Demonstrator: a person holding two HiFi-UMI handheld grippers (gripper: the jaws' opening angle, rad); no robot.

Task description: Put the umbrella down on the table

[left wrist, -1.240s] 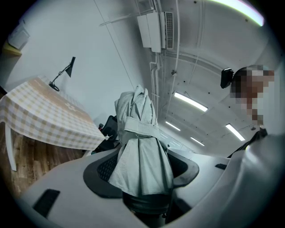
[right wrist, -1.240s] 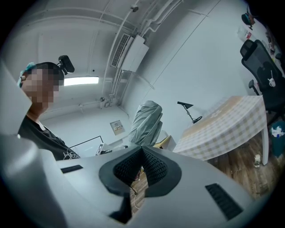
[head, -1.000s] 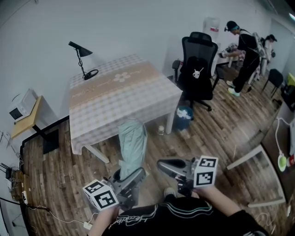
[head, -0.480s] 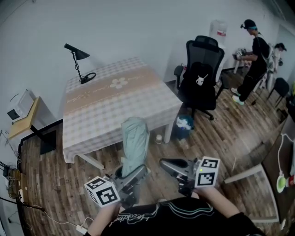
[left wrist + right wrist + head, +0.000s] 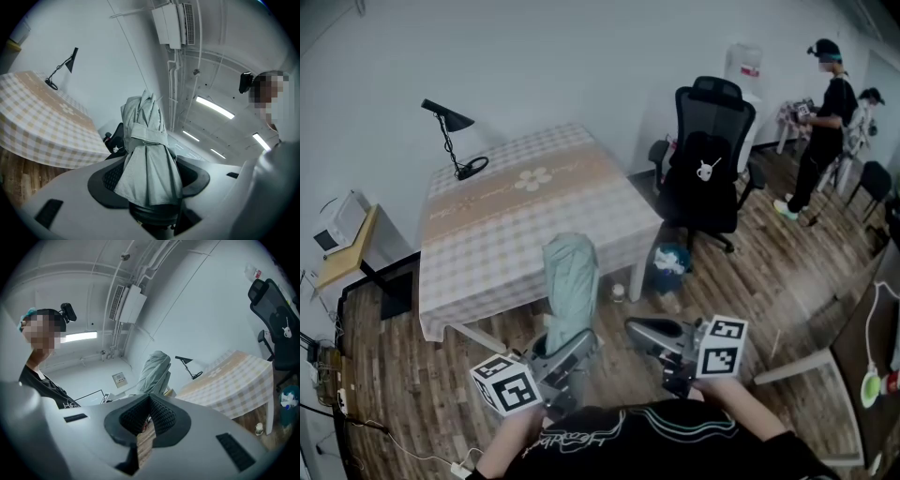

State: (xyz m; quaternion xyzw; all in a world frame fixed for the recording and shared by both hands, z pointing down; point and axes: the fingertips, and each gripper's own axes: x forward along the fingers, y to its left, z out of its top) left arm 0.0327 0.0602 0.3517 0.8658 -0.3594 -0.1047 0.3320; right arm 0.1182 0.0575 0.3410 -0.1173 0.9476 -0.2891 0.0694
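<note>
A folded pale-green umbrella sticks out forward from my left gripper, which is shut on its lower end. In the left gripper view the umbrella fills the space between the two dark pads, its strap wrapped round the canopy. It hangs over the floor just short of the checked-cloth table. My right gripper is beside it to the right, shut on nothing, its pads meeting at the tip. The right gripper view also shows the umbrella and the table.
A black desk lamp stands at the table's far left corner. A black office chair, a small bin and a small bottle lie right of the table. Two people stand at the back right. A low shelf is at the left.
The table has drawn closer and shifted left in the head view. Both grippers keep their places in the view, the left still holding the umbrella.
</note>
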